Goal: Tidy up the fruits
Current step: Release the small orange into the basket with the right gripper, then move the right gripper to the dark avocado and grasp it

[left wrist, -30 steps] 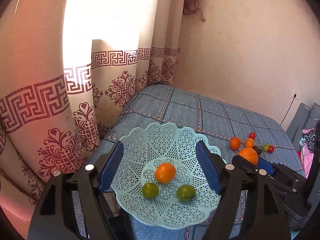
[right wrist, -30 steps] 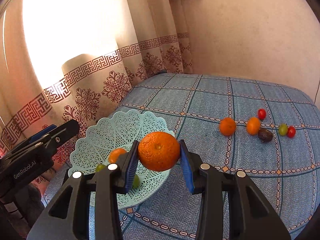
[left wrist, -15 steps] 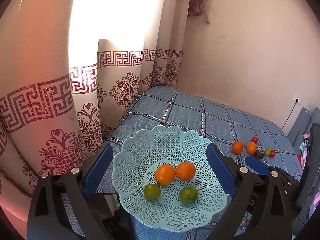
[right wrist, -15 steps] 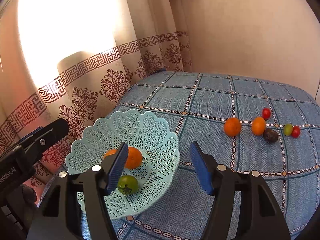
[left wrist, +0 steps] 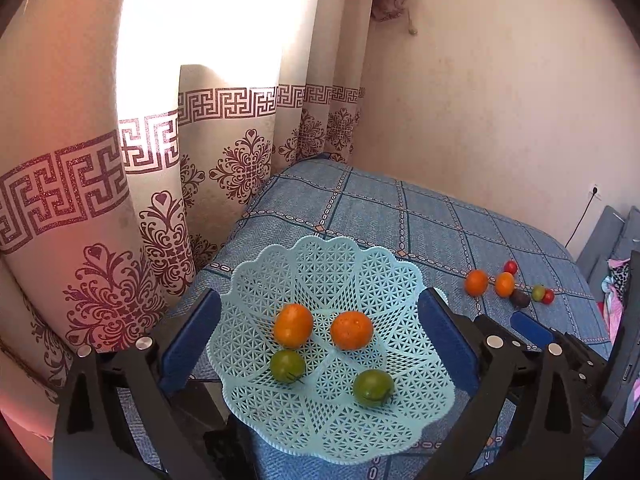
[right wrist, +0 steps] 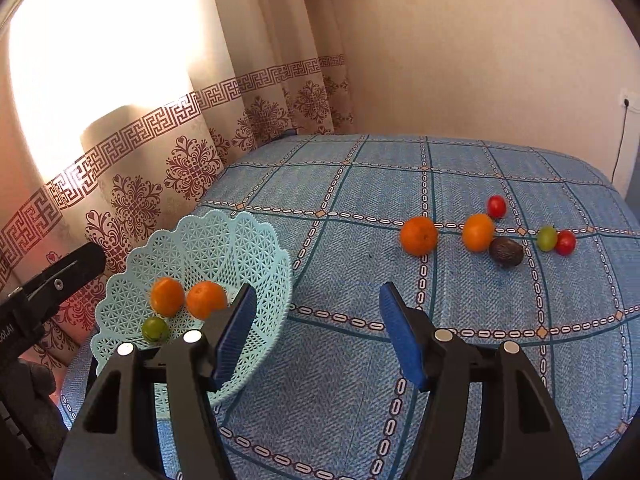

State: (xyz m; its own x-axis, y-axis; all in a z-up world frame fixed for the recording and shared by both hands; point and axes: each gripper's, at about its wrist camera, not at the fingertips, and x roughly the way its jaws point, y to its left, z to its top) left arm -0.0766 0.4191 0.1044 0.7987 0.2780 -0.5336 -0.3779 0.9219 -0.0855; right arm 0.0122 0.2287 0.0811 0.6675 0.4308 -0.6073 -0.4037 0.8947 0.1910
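A light-blue lattice basket point(left wrist: 360, 264) point(right wrist: 240, 240) sits at the near left corner of the blue checked bed point(right wrist: 400, 168). It holds two oranges point(left wrist: 293, 325) point(left wrist: 351, 330) and two green fruits point(left wrist: 287, 365) point(left wrist: 373, 387). My left gripper point(left wrist: 320, 340) is open, its blue pads on either side of the basket and gripping nothing. My right gripper point(right wrist: 318, 334) is open and empty over the bedspread, just right of the basket. Loose on the bed farther right lie two oranges point(right wrist: 418, 235) point(right wrist: 477, 231), two red tomatoes point(right wrist: 496, 206) point(right wrist: 565, 242), a dark fruit point(right wrist: 506, 251) and a small green fruit point(right wrist: 546, 238).
A patterned curtain point(left wrist: 120, 200) hangs along the bed's left side and a beige wall point(right wrist: 480, 60) stands behind. A wall socket with a cord point(right wrist: 625, 104) is at the far right. Grey cushions and clothing point(left wrist: 616, 280) lie beyond the bed's right edge.
The right gripper opened and let the orange go into the basket, then drew back to the right. The basket now holds two oranges. The left gripper opened wider.
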